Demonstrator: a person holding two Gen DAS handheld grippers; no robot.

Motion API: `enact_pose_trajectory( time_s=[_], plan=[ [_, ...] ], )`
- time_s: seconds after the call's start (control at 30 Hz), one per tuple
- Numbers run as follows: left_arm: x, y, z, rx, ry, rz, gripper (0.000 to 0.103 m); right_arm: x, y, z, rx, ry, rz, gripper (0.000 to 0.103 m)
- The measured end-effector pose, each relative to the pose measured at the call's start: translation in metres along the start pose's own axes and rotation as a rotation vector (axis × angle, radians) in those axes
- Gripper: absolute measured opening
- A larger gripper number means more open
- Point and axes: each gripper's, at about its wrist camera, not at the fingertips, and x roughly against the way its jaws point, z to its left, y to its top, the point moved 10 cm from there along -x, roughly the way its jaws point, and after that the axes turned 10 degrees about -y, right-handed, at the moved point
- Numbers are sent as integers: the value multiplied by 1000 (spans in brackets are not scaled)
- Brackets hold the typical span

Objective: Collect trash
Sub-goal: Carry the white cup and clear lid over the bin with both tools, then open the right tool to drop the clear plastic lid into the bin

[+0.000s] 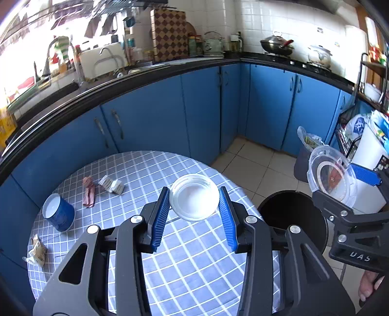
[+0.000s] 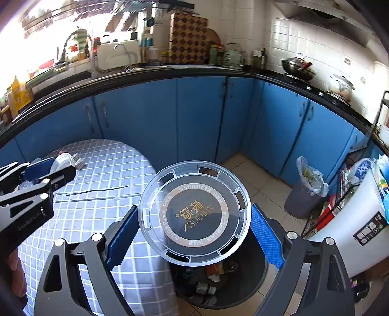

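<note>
Bin (image 2: 218, 286) sat at 6 o'clock beneath right hand-held gripper (image 2: 194, 233), clamped on clear lid (image 2: 194, 214); left hand-held gripper (image 1: 194, 214), clamped on white lid (image 1: 194, 199), hung farther off over tabletop (image 1: 170, 255).

Blue cabinets (image 1: 150, 121) under a black counter (image 2: 170, 70) — white wall tiles (image 1: 279, 21), beige floor tiles (image 1: 250, 160), bright window glare.

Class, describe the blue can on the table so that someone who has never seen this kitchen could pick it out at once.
Start at the round table with the grey-and-white checked cloth, in front of the blue cabinets. Look to its left edge in the left wrist view: the blue can stands there upright. It is the only cylinder on the cloth, dark blue with a pale top, while its neighbours, the crumpled wrappers, lie flat.
</note>
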Motion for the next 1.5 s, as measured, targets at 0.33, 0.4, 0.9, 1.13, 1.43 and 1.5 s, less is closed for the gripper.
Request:
enact_pose_trajectory(
  time_s=[0.33,0.4,0.9,1.13,1.43,1.5],
  plan=[
    [-18,13,-43,-56,-18,3,41,-9,-6,-43,-58,-25,12,86],
    [-21,16,-50,-65,-20,1,41,-11,-7,-50,-65,-29,13,86],
    [-55,29,-82,-92,-46,19,41,-39,-7,-77,-98,-33,23,86],
    [-68,27,-82,-89,-40,34,41,-54,-6,-76,-92,-26,31,86],
    [-73,29,-81,-88,-39,36,41,-67,-12,-74,-79,-49,80,87],
    [-75,29,-81,-88,-41,39,41,-67,-15,-74,-78,-42,85,87]
  ],
)
